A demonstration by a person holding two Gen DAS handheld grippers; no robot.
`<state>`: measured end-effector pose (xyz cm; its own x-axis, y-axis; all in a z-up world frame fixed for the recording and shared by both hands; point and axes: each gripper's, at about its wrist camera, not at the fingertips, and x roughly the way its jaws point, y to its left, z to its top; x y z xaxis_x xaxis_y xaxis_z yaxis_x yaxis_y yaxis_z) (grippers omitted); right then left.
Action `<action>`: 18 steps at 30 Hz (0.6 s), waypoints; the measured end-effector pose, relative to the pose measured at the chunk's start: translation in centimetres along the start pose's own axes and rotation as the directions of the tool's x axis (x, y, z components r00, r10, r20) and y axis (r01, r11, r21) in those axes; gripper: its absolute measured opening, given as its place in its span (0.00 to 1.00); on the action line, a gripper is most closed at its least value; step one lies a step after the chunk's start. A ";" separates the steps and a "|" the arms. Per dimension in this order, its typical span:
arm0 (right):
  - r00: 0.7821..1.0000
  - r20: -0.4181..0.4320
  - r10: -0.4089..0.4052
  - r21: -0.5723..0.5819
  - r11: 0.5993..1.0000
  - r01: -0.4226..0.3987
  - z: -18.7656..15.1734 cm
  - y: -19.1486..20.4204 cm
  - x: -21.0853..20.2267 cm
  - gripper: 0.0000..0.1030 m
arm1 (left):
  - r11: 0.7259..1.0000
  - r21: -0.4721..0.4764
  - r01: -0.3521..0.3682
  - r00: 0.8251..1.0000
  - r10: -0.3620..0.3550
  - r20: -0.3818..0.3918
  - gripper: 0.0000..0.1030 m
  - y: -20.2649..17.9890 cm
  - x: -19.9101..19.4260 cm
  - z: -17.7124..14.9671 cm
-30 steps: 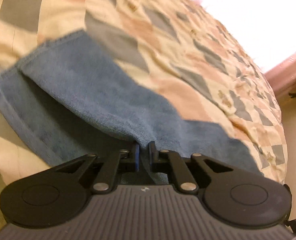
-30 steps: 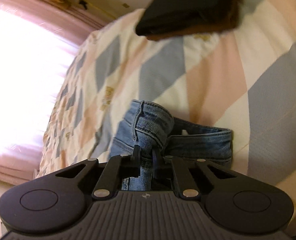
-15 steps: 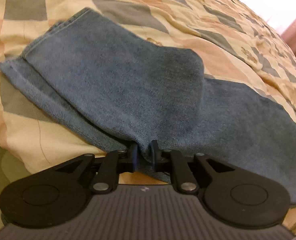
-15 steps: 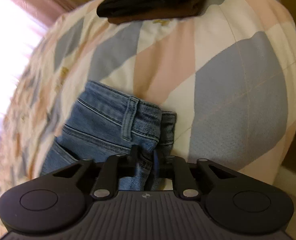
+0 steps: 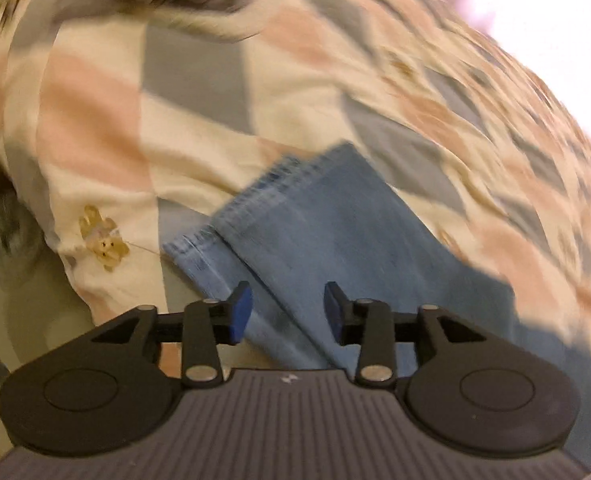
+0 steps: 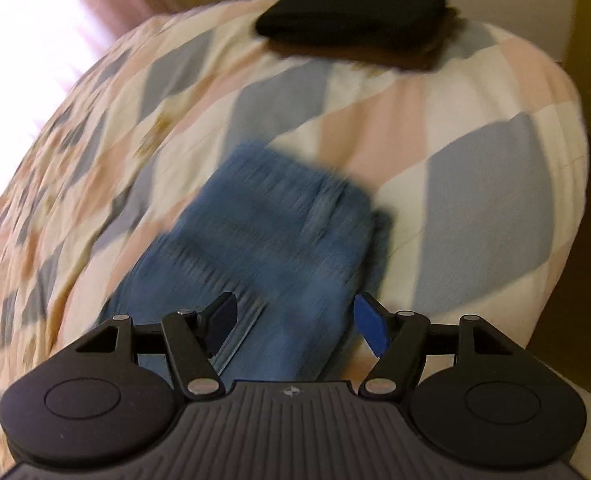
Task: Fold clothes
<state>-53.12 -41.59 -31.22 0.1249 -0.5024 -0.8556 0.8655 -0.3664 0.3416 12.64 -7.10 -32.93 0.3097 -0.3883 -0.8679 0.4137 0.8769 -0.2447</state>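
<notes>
A pair of light blue jeans lies on the bed's patchwork quilt. In the left wrist view the hem end of the jeans [image 5: 335,240] lies flat in front of my left gripper [image 5: 287,312], which is open and holds nothing. In the right wrist view the waist end of the jeans [image 6: 271,248] lies flat in front of my right gripper [image 6: 295,324], which is open and empty. Both views are blurred by motion.
The quilt [image 6: 475,168] has pink, grey-blue and cream patches. A folded stack of black and brown clothes [image 6: 359,20] sits at the far end of the bed. The bed's edge drops off at the right in the right wrist view and at the left in the left wrist view.
Both grippers were shut on the jeans and have opened, letting go. The jeans now lie on the quilt, and both grippers have pulled back a little.
</notes>
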 end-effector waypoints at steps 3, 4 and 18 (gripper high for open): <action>1.000 -0.008 0.007 -0.040 0.999 -0.007 -3.6 2.9 -0.6 0.65 | 0.991 -0.126 0.048 0.998 -0.051 -0.022 0.35 2.6 2.3 1.5; 1.000 -0.007 0.007 -0.050 0.999 -0.008 -4.9 3.9 -0.9 0.66 | 0.984 -0.168 0.063 0.997 -0.069 -0.028 0.35 3.4 3.1 2.0; 1.000 0.004 -0.031 -0.145 0.989 0.031 -19.4 14.3 -3.7 0.66 | 0.985 -0.057 0.160 0.987 -0.161 -0.007 0.09 7.2 -0.9 4.3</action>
<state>-31.78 -29.75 -30.78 0.0962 -0.4938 -0.8642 0.9302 -0.2644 0.2546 19.08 -1.69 -32.08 0.2336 -0.5223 -0.8202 0.4080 0.8183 -0.4049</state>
